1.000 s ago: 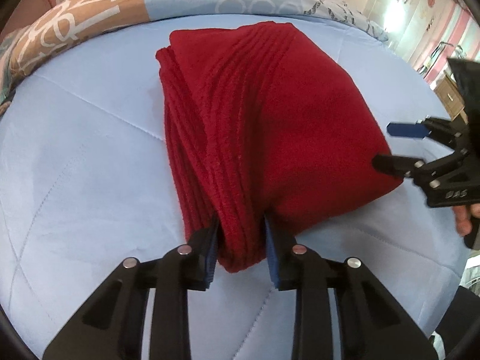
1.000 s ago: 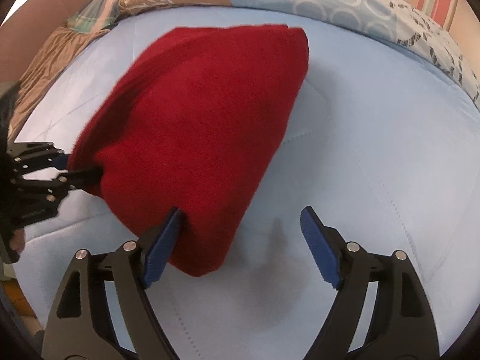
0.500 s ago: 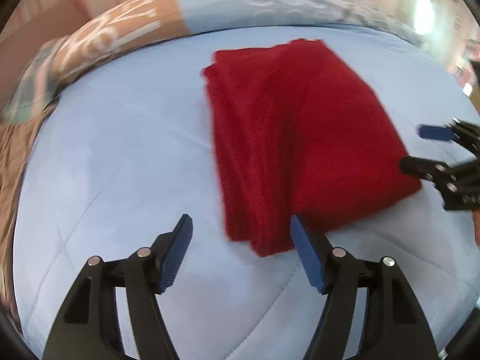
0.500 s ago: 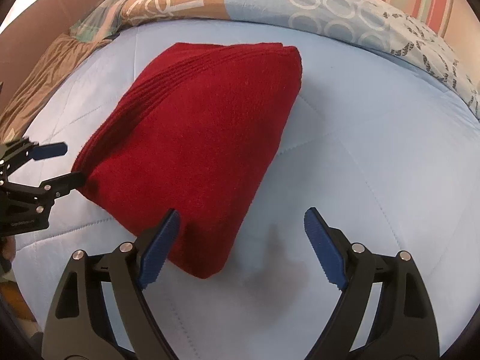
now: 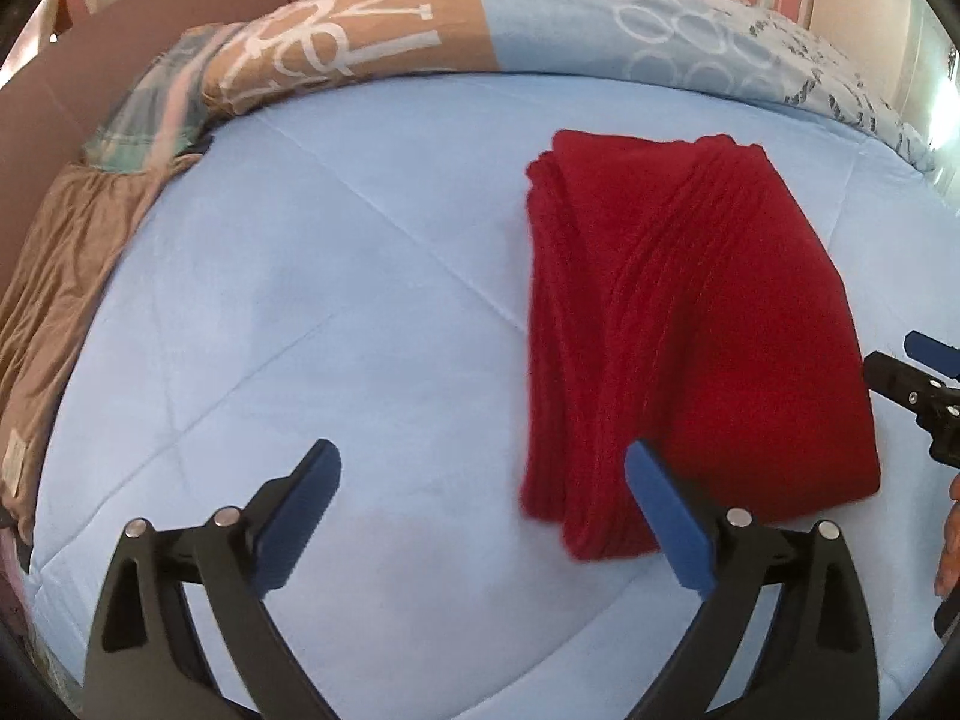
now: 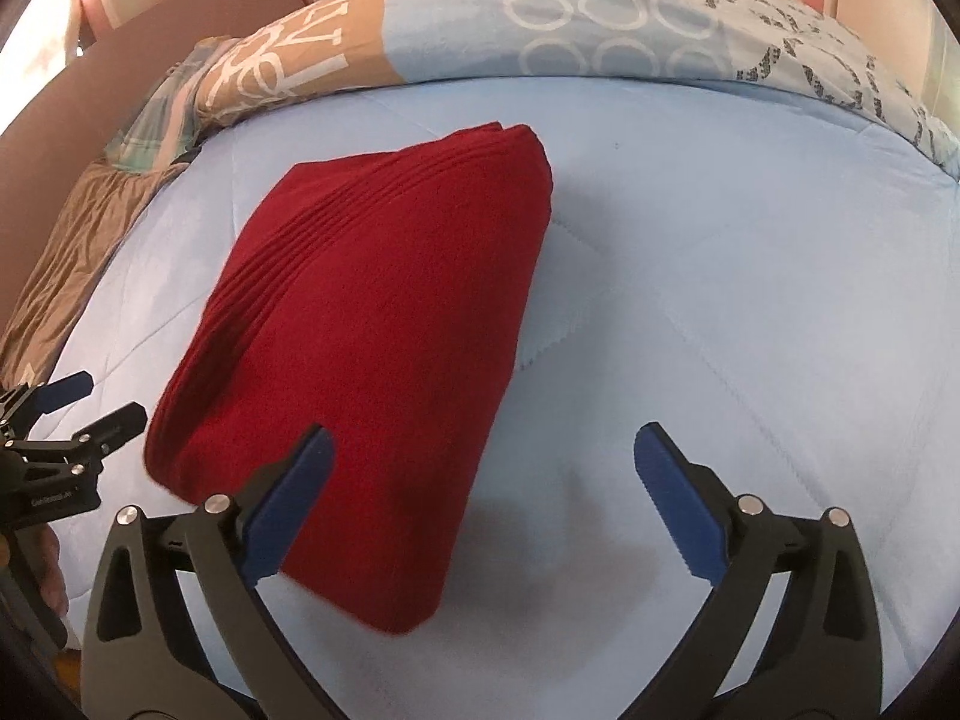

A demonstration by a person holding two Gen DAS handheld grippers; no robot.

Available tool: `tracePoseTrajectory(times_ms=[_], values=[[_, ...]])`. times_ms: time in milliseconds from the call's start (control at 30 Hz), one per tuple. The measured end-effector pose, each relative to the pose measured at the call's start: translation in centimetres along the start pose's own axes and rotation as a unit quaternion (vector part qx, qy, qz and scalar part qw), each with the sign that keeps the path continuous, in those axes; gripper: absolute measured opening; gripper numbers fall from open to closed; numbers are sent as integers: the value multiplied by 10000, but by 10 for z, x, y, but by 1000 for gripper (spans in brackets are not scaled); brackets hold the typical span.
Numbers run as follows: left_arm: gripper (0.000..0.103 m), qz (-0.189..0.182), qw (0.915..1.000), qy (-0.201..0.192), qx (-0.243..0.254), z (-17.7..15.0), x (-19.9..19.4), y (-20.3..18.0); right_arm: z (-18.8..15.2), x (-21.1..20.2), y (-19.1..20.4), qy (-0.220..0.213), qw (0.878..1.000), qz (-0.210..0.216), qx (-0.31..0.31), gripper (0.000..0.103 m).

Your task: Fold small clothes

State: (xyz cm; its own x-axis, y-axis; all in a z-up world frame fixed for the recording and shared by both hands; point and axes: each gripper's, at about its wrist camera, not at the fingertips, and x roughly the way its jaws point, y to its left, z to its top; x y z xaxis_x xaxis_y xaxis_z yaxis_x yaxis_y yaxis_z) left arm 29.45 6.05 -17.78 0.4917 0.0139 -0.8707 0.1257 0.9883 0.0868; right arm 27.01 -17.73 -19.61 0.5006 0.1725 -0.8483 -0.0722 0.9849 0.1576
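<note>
The left claw (image 5: 483, 519), which a second earlier pinched the near corner of the folded red garment (image 5: 690, 324), let go and its jaws were opening, clear of the cloth; the right claw (image 6: 480, 495) was opening wider too, nothing between its pads; the garment lay free on the bed (image 5: 312, 312).

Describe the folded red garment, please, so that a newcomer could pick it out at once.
Start at the pale blue quilt covering the bed, below the patterned bedding bunched at its far edge. The red garment lies folded on it, the only deep red, ribbed thing there.
</note>
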Motion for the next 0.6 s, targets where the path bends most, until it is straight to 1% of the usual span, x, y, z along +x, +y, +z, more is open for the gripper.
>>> tracePoseTrajectory(times_ms=[67,133,233,333,400,467,533,600], values=[[96,193,9996,135,167,4,16,-8,6,6,-2,-20,10000,-57,-29,100],[97,283,9988,328,238,4,33,-13,11,11,-5,-20,10000,-78,7,100],[98,224,9987,396,239,3,47,-11,17,15,-12,-17,9999,-101,86,100],[98,146,9986,427,288,5,51,-10,19,15,-16,-12,9999,-152,13,100],[98,-42,9987,447,251,8,47,-6,19,14,-16,-9,9998,-192,-60,100],[97,-498,9978,424,92,8,35,2,18,11,-16,-35,9997,-213,-108,100],[97,-939,9948,396,-86,8,25,7,15,8,-15,-38,9997,-222,-116,100],[97,-1223,9916,395,-139,6,20,7,12,7,-15,-31,9997,-229,-109,100]])
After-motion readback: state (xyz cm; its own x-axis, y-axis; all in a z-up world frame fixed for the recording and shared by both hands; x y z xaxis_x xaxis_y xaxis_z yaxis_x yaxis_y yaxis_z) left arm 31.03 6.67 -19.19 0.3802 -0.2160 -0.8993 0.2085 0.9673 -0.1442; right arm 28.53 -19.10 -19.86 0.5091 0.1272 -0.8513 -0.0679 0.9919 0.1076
